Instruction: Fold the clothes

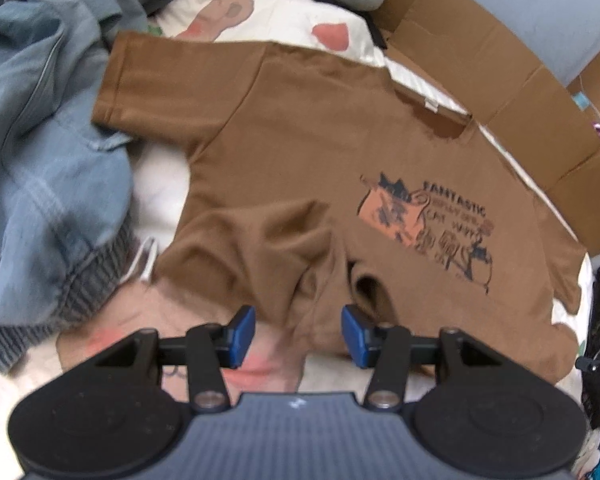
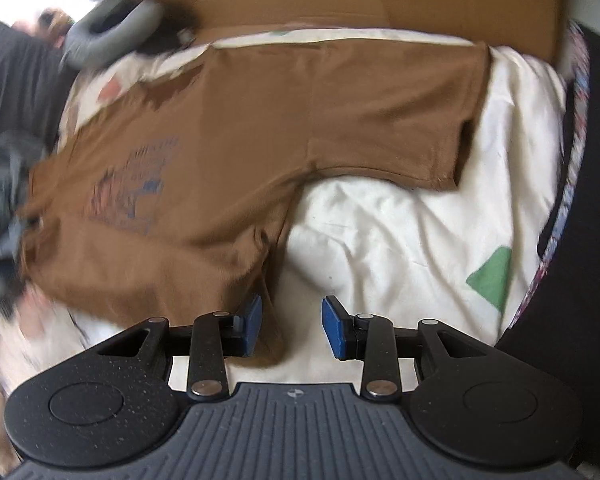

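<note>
A brown T-shirt (image 1: 300, 140) with a dark "FANTASTIC" print (image 1: 428, 224) lies front up on a cream bed sheet (image 1: 156, 184), both short sleeves spread out. Its bottom hem is bunched into a raised fold (image 1: 284, 240) just ahead of my left gripper (image 1: 299, 336). That gripper stands open over the hem, and its blue pads (image 1: 244, 336) press on nothing. In the right wrist view the T-shirt (image 2: 260, 120) fills the left and middle. Its lower corner lies flat by the left pad of my right gripper (image 2: 293, 327), which is open and holds nothing.
A blue denim jacket (image 1: 52, 160) is heaped left of the shirt. Flattened cardboard (image 1: 500, 80) runs along the far side past the collar. A grey cushion (image 2: 112, 28) lies at the back left. Bare sheet (image 2: 400, 240) with a green patch (image 2: 492, 280) lies right of the shirt.
</note>
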